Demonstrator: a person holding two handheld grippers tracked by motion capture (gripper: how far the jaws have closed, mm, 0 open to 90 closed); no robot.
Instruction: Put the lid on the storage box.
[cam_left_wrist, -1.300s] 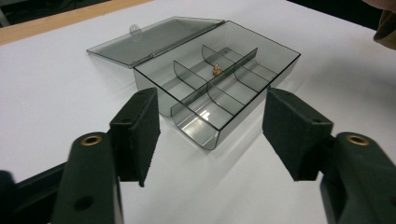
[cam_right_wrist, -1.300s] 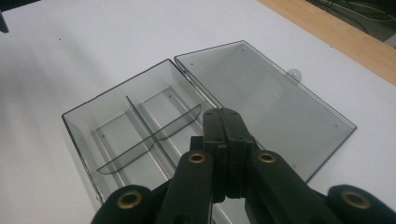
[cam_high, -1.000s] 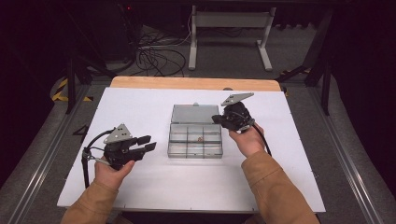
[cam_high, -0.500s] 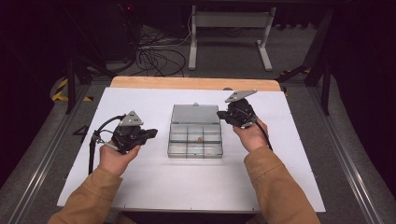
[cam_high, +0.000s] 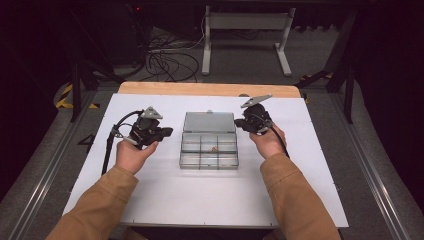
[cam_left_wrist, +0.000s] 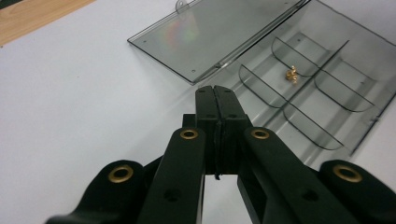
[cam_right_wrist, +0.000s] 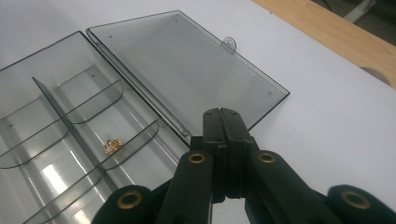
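— Dark floor and cables lie far behind our white table (cam_high: 150, 200), with a wooden strip along its far edge. What do we have in front of us?

— We have a clear plastic box (cam_high: 209, 152) in the middle of the table. Its lid (cam_high: 209, 122) is flipped open and lies flat on the far side. Inside are little walls that make small rooms.

— Is anything in the box?

— Yes, one small gold thing (cam_high: 214, 148) sits in a room of the far row, a bit right of the middle. The other rooms look bare.

— What are our grippers doing?

— Our left gripper (cam_high: 167, 132) is just left of the box, with its jaws pressed together and nothing between them. Our right gripper (cam_high: 239, 123) is near the right end of the lid, jaws pressed together too, holding nothing.

— Which step are we on?

— We think we are about to shut the box. Both grippers sit at its sides, near the hinge.

— What comes next?

— We guess one tip must slide under the lid's edge and tip it over toward us. The lid is thin and flat on the table, so getting under it may be tricky.

— Do we have room?

— Lots. The table is bare on the left, right and near sides. Only the little tab (cam_right_wrist: 229, 43) on the lid's far edge sticks out.
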